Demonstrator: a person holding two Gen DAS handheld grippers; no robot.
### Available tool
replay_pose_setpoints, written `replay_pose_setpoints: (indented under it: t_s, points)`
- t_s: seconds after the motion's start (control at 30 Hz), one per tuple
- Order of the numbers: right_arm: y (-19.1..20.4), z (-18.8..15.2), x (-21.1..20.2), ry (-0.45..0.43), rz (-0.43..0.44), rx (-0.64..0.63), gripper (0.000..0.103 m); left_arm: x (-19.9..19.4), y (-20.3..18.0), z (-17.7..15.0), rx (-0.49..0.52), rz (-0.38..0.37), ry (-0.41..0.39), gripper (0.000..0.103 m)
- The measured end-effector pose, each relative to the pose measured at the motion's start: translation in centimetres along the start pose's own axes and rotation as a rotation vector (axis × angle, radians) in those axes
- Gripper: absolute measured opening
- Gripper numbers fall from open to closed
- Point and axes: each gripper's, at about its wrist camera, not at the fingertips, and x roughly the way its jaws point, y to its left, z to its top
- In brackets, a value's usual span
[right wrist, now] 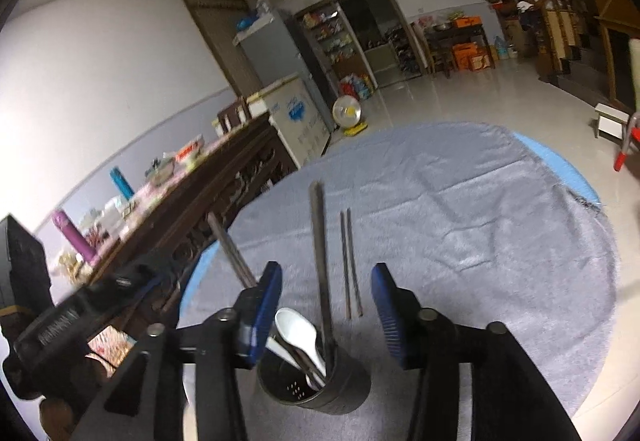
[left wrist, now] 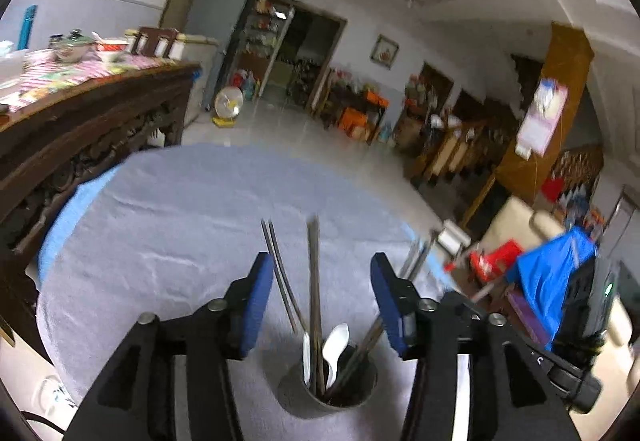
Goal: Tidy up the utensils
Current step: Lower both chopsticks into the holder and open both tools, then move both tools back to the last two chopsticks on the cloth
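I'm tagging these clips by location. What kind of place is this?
Most likely a home's large living and dining room: a fridge, stocked shelves and a carved wooden sideboard line the walls, and a cloth-covered round table holds a utensil holder.

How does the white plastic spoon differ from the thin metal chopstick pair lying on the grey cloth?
The white plastic spoon stands in the dark round holder, leaning; the thin metal chopstick pair lies flat on the grey cloth, outside it. The spoon is white and broad-bowled; the chopsticks are grey, slim and straight. Neither is gripped.
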Motion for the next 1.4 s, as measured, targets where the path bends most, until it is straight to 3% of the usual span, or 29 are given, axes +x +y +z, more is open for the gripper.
replay_pose_setpoints:
  t_s: [0.07, 0.17, 0.23, 0.33, 0.43, 0.6, 0.77, 1.1, 1.4]
  points:
    - [-1.0, 0.7, -0.5, -0.014, -0.012, 0.022, 0.065, -1.5, 1.3, 1.3, -0.044, 0.013, -0.051, 0.063]
    - [-2.8, 1.4, -0.2, 0.01, -0.039, 0.048, 0.067, -2.4, 3.6, 2.6, -0.088, 0.081, -0.093, 0.07]
    - [-4.7, 1.6, 0.8, 0.064, -0.045, 0.088, 0.067, -2.0, 5.6, 3.0, -0.127, 0.142, -0.079, 0.073]
    - [-7.6, 1.6, 3.1, 0.163, -0.066, 0.139, 0.067, 0.4, 9.5, 2.7, -0.205, 0.253, 0.034, 0.073]
    - [-10.3, 0.9, 5.9, 0.281, -0.115, 0.162, 0.067, 4.8, 13.5, 1.0, -0.242, 0.409, 0.224, 0.073]
    - [-12.1, 0.0, 9.0, 0.395, -0.164, 0.136, 0.067, 10.0, 15.0, -1.7, -0.159, 0.554, 0.416, 0.073]
    - [-12.3, 0.4, 11.9, 0.476, -0.183, 0.082, 0.067, 12.5, 14.5, -2.2, -0.098, 0.552, 0.463, 0.073]
    - [-12.3, 2.8, 19.0, 0.612, -0.207, -0.039, 0.067, 16.4, 14.6, -3.3, -0.081, 0.542, 0.515, 0.073]
    - [-8.0, 5.3, 27.5, 0.742, -0.139, -0.177, 0.067, 18.6, 16.0, -3.6, -0.12, 0.531, 0.502, 0.073]
